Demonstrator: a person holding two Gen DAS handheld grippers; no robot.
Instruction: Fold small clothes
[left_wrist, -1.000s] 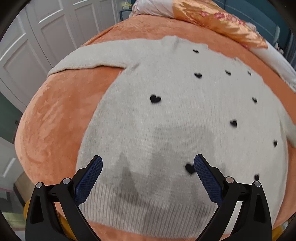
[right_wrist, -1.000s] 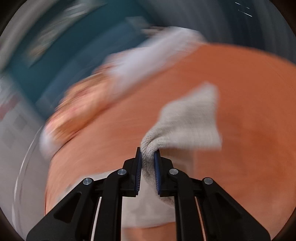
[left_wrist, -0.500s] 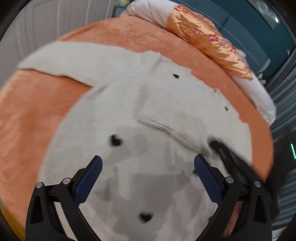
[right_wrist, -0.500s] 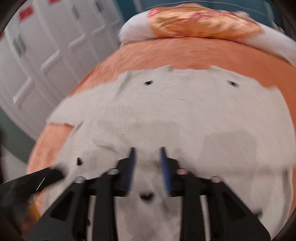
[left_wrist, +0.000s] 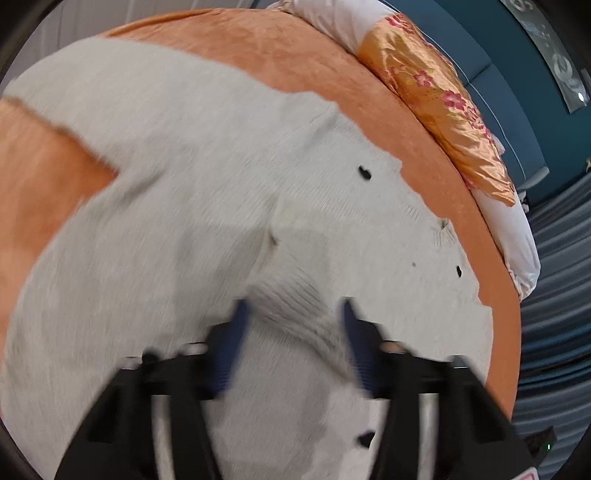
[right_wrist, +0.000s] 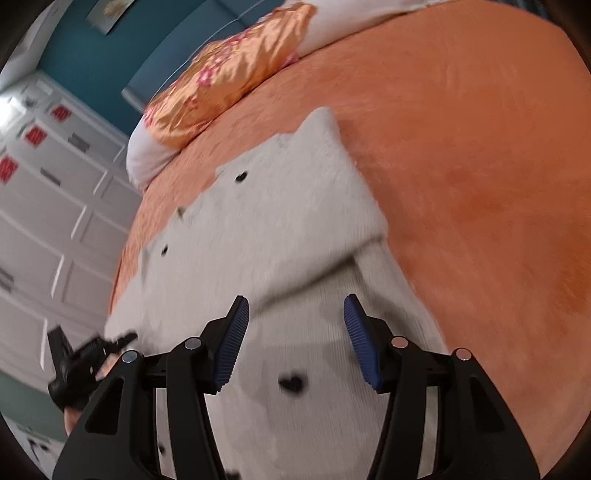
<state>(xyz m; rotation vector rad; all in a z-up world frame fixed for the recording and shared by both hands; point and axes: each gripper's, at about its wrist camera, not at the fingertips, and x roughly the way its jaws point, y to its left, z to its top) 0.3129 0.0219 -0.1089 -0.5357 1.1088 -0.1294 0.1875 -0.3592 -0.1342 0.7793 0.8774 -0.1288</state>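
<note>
A plush orange bedspread (right_wrist: 480, 155) fills most of both views, curving from the upper left to the lower right of each frame. On it lies the cream knitted sweater with small black hearts (left_wrist: 177, 192), spread flat across the centre and left of the left wrist view; in the right wrist view the same sweater (right_wrist: 280, 221) runs from the frame's centre down to the bottom edge. One sleeve is folded inward over the body, and its ribbed cuff (left_wrist: 291, 295) lies in the lower centre of the left view. Another sleeve reaches toward the upper left of that frame.

White panelled wardrobe doors (right_wrist: 44, 206) stand at the left of the right wrist view. A shiny orange floral pillow (left_wrist: 439, 107) sits along the bedspread's far edge at the upper right of the left view, on a white pillow (left_wrist: 513, 236).

The left gripper (left_wrist: 291, 325), blurred, has its blue-padded jaws parted on either side of the ribbed cuff, not clamped on it. The right gripper (right_wrist: 295, 325) hovers over the sweater's body with its jaws wide apart, holding nothing.
</note>
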